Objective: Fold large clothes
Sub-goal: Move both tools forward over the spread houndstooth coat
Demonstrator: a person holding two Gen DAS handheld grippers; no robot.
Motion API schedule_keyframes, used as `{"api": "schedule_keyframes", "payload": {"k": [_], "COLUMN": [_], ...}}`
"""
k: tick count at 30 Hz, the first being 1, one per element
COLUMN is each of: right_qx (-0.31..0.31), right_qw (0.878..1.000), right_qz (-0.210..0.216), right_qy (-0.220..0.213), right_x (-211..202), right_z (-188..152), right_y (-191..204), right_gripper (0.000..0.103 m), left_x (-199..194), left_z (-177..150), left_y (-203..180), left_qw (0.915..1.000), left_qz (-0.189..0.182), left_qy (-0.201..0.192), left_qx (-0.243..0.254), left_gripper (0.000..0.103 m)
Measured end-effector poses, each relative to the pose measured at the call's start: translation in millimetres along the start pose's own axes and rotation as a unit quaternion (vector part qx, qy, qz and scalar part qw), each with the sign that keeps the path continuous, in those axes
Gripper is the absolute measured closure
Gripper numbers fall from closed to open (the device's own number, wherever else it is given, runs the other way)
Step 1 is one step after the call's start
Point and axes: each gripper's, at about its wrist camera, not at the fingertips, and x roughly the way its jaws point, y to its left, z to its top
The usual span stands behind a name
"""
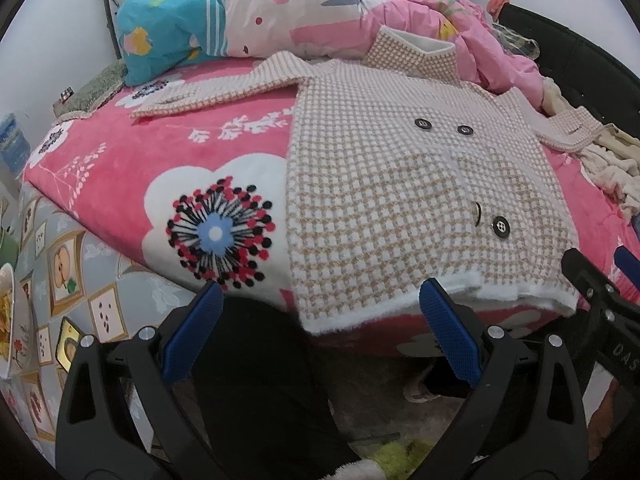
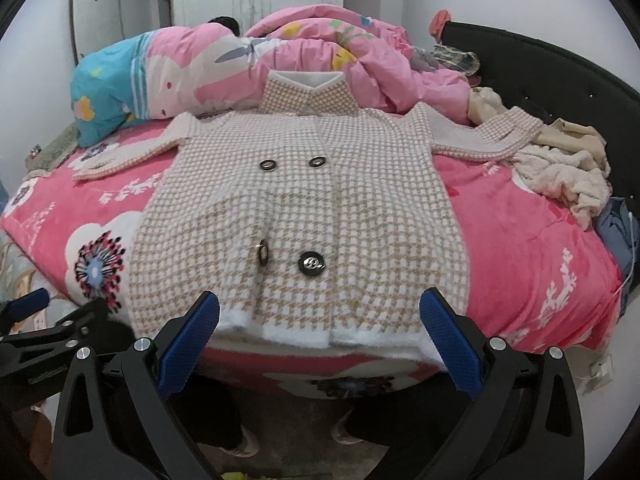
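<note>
Houndstooth beige-and-white knitted coat (image 2: 304,208) lies face up and flat across the middle of the right wrist view, buttoned, collar toward the top, white hem at the bed's near edge. That layout looks deliberate: both sleeves are spread sideways, one to the upper left (image 1: 208,92) and one to the upper right (image 2: 484,136), so each can be folded inward over the body.

The left gripper (image 1: 320,320) and right gripper (image 2: 320,324) both stand wide open and empty, hovering just short of the hem, likely placed to start from the bottom corners.

The pink floral fleece blanket (image 2: 532,240) gives bare room on both sides of the coat. Toward the top, the rolled pink cartoon duvet (image 2: 304,56) touches the collar, and a heap of cream clothes (image 2: 560,176) crowds the right sleeve's cuff, so that side is tighter.
</note>
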Motion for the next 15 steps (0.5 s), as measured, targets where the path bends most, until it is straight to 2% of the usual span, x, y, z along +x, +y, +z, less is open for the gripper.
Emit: {"api": "schedule_keyframes", "payload": {"k": [6, 15], "right_qx": [-0.020, -0.037], "right_qw": [0.999, 0.998], "right_qz": [-0.037, -0.039], "right_qy": [-0.015, -0.017], "right_x": [3.7, 22.7], "right_z": [11.3, 30.8], "right_y": [2.5, 3.9], "right_gripper": [0.005, 0.005], "left_x": [7.8, 20.2], "left_z": [15.5, 42.0], "left_y": [6.5, 12.3], "left_qw": [0.9999, 0.9993], "left_qz": [0.012, 0.034], "left_qy": [-0.002, -0.004], "left_qx": [0.001, -0.015], "left_gripper": [0.008, 0.008]}}
